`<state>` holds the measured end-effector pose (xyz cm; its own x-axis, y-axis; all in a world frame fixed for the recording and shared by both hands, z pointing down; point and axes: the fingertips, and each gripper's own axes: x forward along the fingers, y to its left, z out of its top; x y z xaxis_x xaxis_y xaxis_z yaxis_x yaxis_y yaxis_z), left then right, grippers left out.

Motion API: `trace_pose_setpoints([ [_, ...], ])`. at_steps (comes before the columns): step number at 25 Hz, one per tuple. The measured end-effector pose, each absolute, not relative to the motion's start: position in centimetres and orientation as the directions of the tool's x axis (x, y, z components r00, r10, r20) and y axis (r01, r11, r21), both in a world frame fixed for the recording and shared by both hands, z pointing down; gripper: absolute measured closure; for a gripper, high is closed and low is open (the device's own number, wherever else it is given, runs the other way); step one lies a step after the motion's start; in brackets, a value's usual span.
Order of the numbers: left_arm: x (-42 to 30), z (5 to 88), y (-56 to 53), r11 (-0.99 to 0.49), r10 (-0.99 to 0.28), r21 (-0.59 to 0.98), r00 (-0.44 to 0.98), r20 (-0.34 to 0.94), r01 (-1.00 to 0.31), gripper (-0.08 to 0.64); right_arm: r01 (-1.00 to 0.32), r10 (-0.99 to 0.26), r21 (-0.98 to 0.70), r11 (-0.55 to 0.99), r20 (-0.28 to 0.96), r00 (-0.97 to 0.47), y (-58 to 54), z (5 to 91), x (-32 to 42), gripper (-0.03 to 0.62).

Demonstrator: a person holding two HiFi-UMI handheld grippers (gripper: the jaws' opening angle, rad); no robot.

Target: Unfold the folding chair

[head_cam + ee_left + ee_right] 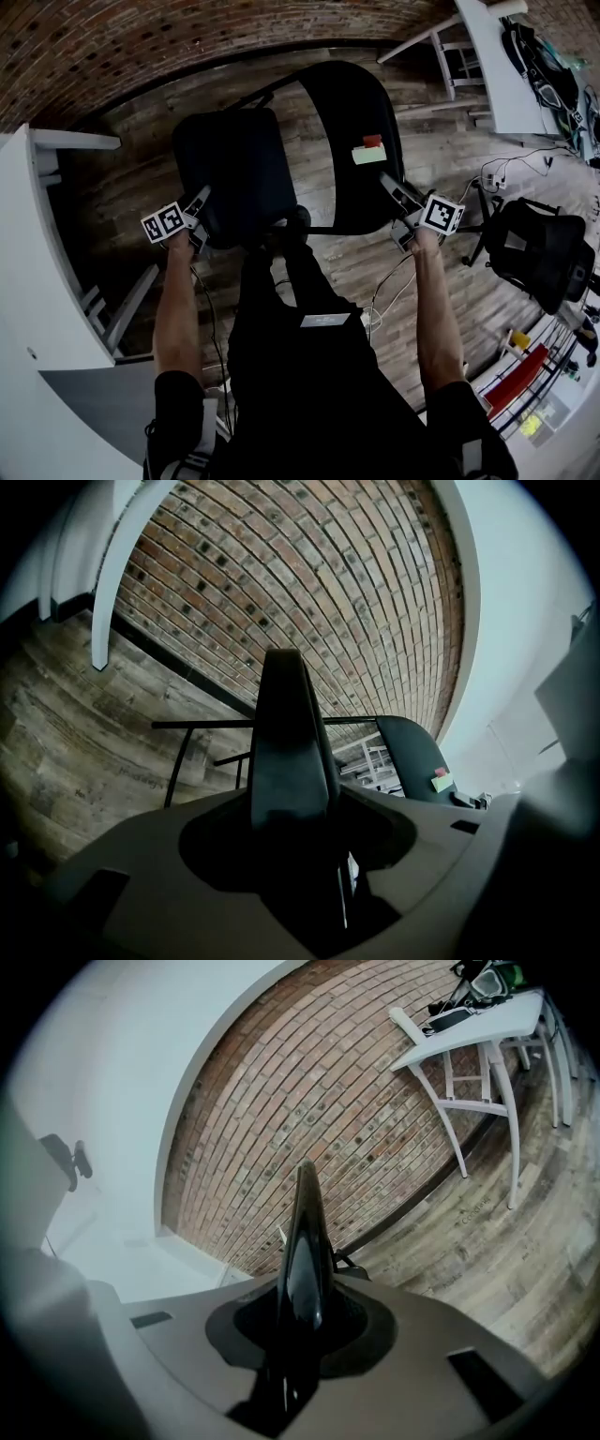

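Note:
In the head view the black folding chair stands on the wooden floor just ahead of me, its padded seat (225, 173) to the left and its backrest (352, 150) to the right. A red and pale green tag (369, 150) sticks to the backrest. My left gripper (199, 221) clasps the seat's near left edge, which fills the gap between the jaws as a thick dark slab (291, 742). My right gripper (400, 210) is shut on the backrest's right edge, a thin dark blade (305, 1241) in the right gripper view.
A white table (37, 281) stands close on the left and another white table (497, 66) at the far right. A black office chair (539, 248) and cables (497, 173) lie to the right. A brick wall (141, 47) runs behind the chair.

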<state>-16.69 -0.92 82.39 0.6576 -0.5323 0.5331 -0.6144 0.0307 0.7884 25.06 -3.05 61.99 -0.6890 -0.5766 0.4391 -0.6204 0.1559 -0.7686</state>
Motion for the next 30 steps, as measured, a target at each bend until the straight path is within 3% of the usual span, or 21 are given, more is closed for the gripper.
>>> trace_pose_setpoints([
  [30, -19.7, 85.4, -0.4, 0.036, -0.529, 0.793, 0.662, 0.531, -0.608, 0.314, -0.598, -0.571, -0.789, 0.141, 0.429, -0.7, -3.5, 64.7, 26.0, 0.517],
])
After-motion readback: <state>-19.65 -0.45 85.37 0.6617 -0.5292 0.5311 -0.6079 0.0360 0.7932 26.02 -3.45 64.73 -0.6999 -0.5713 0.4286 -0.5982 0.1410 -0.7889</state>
